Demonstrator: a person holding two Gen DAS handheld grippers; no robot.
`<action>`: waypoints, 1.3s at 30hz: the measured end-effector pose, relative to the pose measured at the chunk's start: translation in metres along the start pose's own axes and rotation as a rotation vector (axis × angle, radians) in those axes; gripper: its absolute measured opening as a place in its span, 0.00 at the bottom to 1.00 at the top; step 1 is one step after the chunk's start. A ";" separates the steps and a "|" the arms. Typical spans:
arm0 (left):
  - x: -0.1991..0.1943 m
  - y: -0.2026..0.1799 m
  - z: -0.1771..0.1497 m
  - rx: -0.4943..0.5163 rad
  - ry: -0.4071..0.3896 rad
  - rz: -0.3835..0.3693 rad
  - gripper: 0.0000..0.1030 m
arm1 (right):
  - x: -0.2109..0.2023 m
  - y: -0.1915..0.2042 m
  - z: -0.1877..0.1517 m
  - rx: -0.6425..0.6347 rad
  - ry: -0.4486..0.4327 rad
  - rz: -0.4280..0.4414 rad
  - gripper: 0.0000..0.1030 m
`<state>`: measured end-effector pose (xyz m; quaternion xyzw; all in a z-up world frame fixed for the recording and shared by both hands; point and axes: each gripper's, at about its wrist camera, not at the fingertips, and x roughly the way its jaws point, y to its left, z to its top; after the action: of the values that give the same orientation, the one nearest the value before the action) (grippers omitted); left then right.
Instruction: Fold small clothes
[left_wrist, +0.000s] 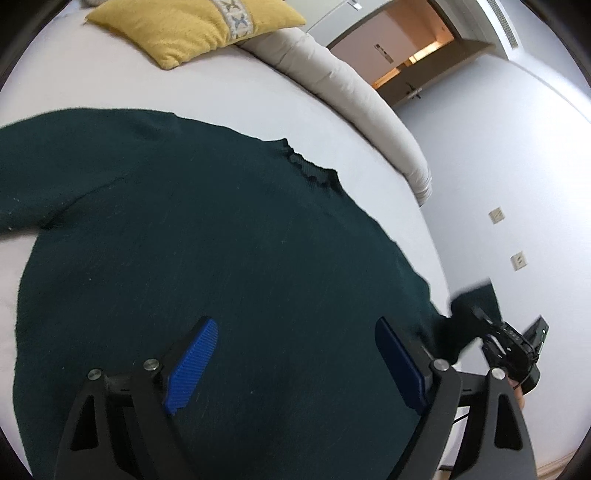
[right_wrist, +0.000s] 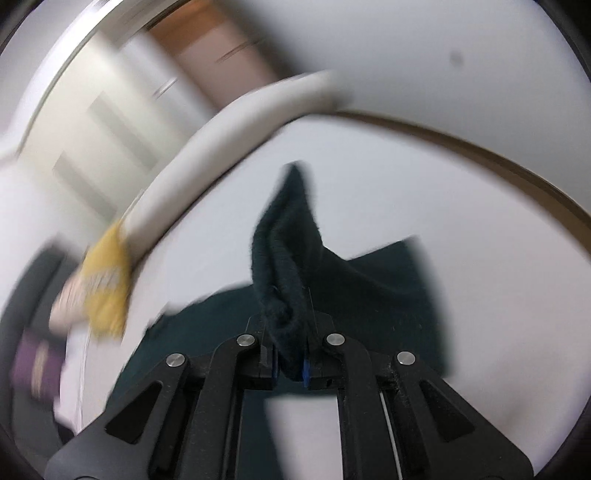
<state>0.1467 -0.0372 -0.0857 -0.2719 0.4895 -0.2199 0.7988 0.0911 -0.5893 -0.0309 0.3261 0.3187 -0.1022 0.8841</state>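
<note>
A dark green knit sweater (left_wrist: 221, 240) lies spread flat on the white bed (left_wrist: 240, 99), neckline toward the far side. My left gripper (left_wrist: 295, 336) hovers over the sweater's body, its blue pads wide apart with nothing pinched between them. At the sweater's right edge my right gripper (left_wrist: 480, 314) is seen gripping the sleeve. In the blurred right wrist view my right gripper (right_wrist: 290, 360) is shut on a bunched fold of the sleeve (right_wrist: 284, 251), which stands up above the jaws while the rest trails down to the bed.
A yellow pillow (left_wrist: 195, 26) lies at the head of the bed, beside a rolled cream duvet (left_wrist: 351, 96) along the far edge. Beyond are a pale wall with sockets (left_wrist: 496, 216) and an open doorway (left_wrist: 413, 55).
</note>
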 end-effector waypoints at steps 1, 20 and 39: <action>0.000 0.002 0.002 -0.007 -0.001 -0.007 0.86 | 0.017 0.030 -0.008 -0.050 0.032 0.032 0.07; 0.100 -0.057 0.029 0.147 0.136 0.014 0.76 | 0.006 0.117 -0.152 -0.248 0.101 0.134 0.68; 0.068 -0.052 0.059 0.209 -0.043 0.107 0.08 | -0.013 -0.021 -0.054 -0.060 0.011 -0.039 0.68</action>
<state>0.2245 -0.1058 -0.0748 -0.1654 0.4602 -0.2210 0.8438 0.0461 -0.5710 -0.0654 0.2935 0.3330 -0.1079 0.8895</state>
